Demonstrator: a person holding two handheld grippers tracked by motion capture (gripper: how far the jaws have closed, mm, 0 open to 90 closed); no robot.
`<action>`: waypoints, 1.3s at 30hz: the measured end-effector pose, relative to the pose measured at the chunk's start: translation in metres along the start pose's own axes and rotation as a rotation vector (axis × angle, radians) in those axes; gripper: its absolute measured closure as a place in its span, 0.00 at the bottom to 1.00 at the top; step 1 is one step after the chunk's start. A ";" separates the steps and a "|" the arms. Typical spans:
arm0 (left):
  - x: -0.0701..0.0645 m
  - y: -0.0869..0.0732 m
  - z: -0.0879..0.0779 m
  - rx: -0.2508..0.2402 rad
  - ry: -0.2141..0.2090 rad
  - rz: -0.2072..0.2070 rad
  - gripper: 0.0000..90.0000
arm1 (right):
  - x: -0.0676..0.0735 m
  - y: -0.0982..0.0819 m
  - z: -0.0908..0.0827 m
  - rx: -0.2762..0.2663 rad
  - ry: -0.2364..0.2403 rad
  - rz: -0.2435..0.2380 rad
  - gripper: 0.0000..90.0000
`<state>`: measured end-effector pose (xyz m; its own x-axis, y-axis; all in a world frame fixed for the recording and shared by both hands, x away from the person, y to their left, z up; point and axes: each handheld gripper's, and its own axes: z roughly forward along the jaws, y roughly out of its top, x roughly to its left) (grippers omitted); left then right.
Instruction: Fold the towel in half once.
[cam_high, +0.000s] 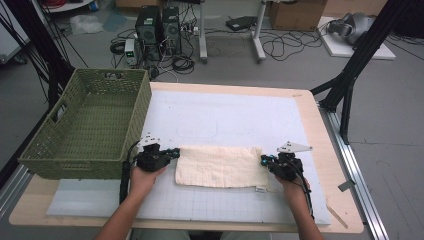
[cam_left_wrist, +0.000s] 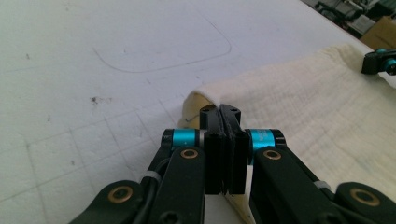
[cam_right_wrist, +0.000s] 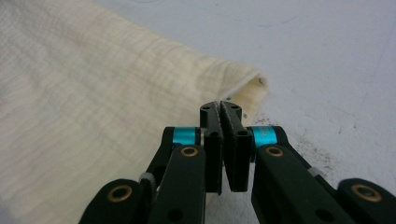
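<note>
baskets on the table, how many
1. The green woven basket sits at the table's left edge, just left of the left tool and apart from the cream cloth. None seems hidden.

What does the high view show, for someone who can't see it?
A person's two grippers, left gripper and right gripper, pinch opposite ends of a folded cream cloth on a white mat. A green basket sits at the table's left.
</note>
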<state>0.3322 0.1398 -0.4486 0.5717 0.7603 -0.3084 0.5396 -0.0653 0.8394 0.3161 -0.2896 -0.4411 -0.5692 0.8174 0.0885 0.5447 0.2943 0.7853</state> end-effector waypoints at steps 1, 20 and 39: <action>0.001 0.000 0.001 -0.007 0.002 -0.013 0.98 | -0.001 0.001 0.001 -0.003 -0.007 -0.005 0.98; 0.003 0.026 0.016 -0.013 0.021 0.015 0.48 | -0.013 0.016 0.001 -0.049 -0.127 0.034 0.56; 0.008 0.021 0.041 0.170 0.020 0.134 0.93 | -0.021 0.026 0.039 0.078 0.006 -0.037 0.90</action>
<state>0.3731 0.1181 -0.4521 0.6343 0.7497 -0.1888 0.5569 -0.2737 0.7842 0.3662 -0.2798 -0.4465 -0.5934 0.8023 0.0644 0.5693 0.3619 0.7381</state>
